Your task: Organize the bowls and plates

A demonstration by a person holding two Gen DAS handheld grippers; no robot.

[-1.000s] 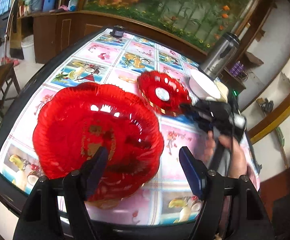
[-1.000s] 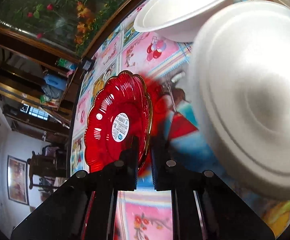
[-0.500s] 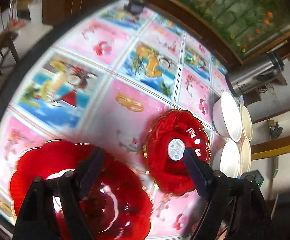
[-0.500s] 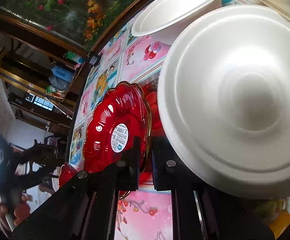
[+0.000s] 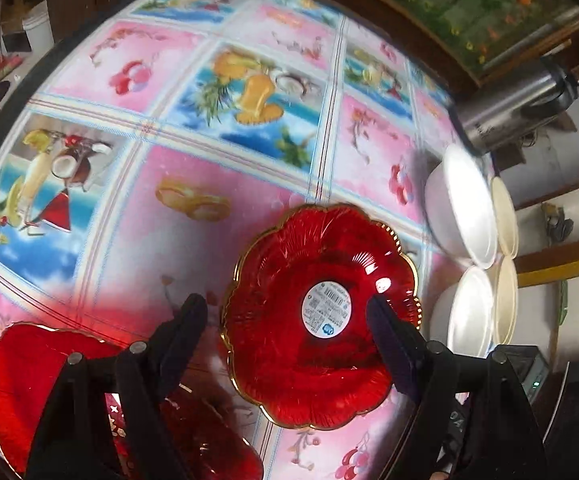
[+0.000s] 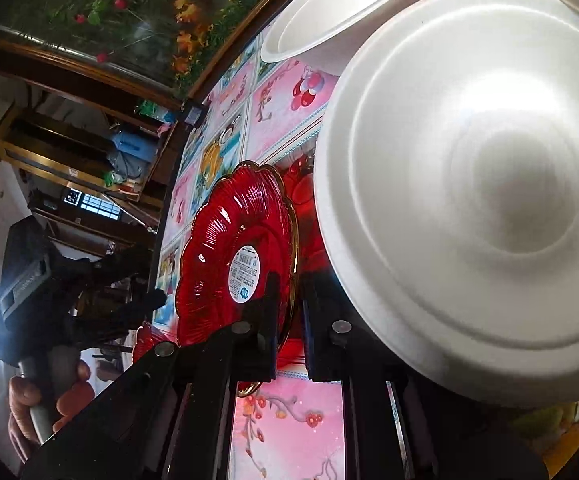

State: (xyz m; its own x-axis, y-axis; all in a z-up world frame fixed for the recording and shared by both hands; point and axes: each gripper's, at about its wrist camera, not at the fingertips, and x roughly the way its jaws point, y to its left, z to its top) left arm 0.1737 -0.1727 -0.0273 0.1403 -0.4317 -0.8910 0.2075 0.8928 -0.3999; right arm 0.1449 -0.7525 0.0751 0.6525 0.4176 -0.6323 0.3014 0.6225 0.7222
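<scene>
Plates and bowls sat on the worktop [image 5: 249,184], which wore a cloth of pink and blue fruit panels. A small red plate [image 5: 321,320] with a gold scalloped rim and a round white sticker was tilted, its near edge pinched between the closed fingers of the right gripper [image 6: 289,292]. The left gripper [image 5: 285,312] hung above that plate with its fingers spread wide on either side of it, touching nothing. A larger red plate [image 5: 21,376] lay toward the lower left of the left wrist view. White bowls [image 5: 465,204] and cream plates [image 5: 503,212] clustered at the right edge, beside a steel flask [image 5: 509,108].
</scene>
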